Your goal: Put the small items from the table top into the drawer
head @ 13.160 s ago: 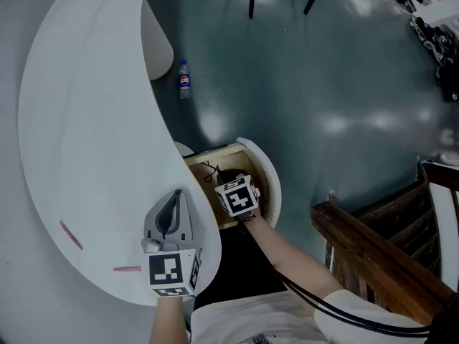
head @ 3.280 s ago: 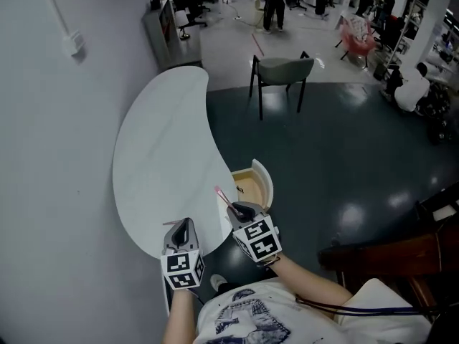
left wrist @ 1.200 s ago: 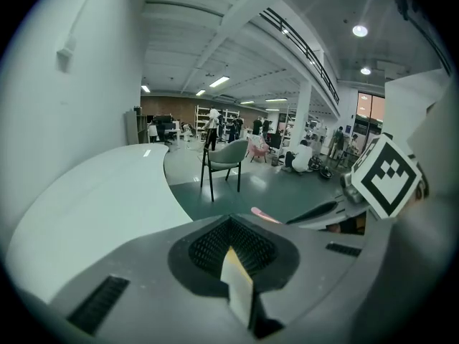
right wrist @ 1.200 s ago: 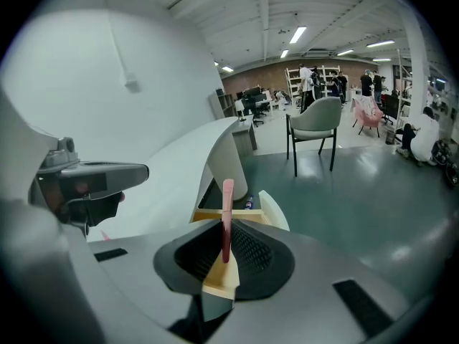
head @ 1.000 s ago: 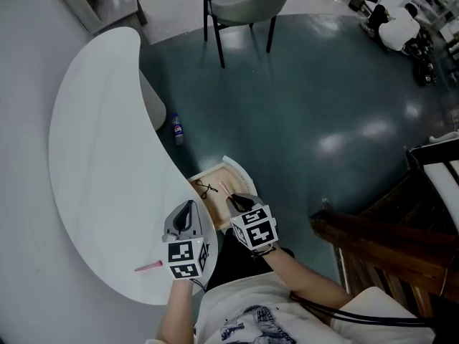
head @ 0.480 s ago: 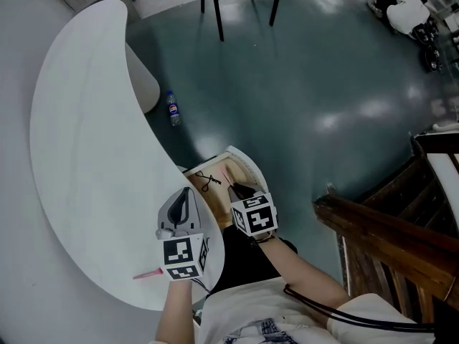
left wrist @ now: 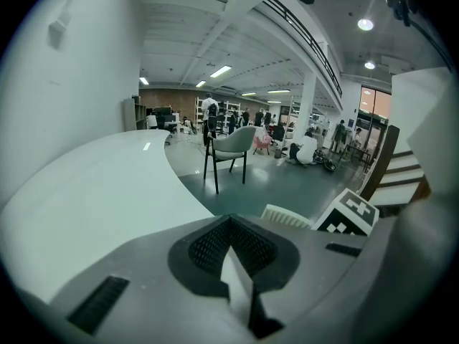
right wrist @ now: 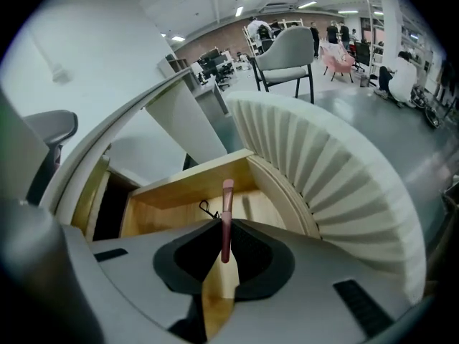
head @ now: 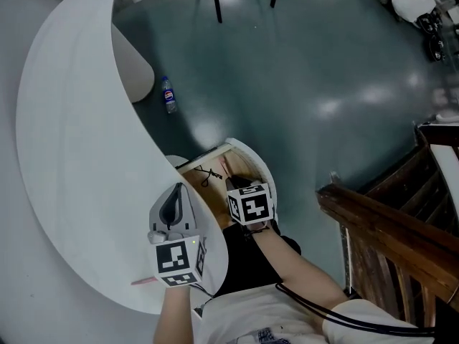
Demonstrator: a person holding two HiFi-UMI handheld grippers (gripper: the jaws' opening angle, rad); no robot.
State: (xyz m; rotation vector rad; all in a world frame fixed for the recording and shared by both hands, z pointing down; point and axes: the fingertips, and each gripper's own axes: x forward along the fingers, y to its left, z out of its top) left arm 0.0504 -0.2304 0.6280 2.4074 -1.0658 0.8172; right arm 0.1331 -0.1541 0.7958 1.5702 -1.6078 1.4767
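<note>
The right hand-held gripper (head: 235, 183) pinches the pink stick (right wrist: 227, 206) upright between its jaws, long axis along them, tip aimed into the open drawer (right wrist: 192, 182) just below

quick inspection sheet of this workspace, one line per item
surface: white curved table, one small item on it
job's things: pink stick near the table's front edge; pink brush held over the open drawer; black wire item in the drawer
clutter: bottle on the floor
grippers: left gripper jaws together, empty; right gripper shut on the pink brush
cables: black cable by the person's right arm
surroundings: chair, wooden railing, people far off
</note>
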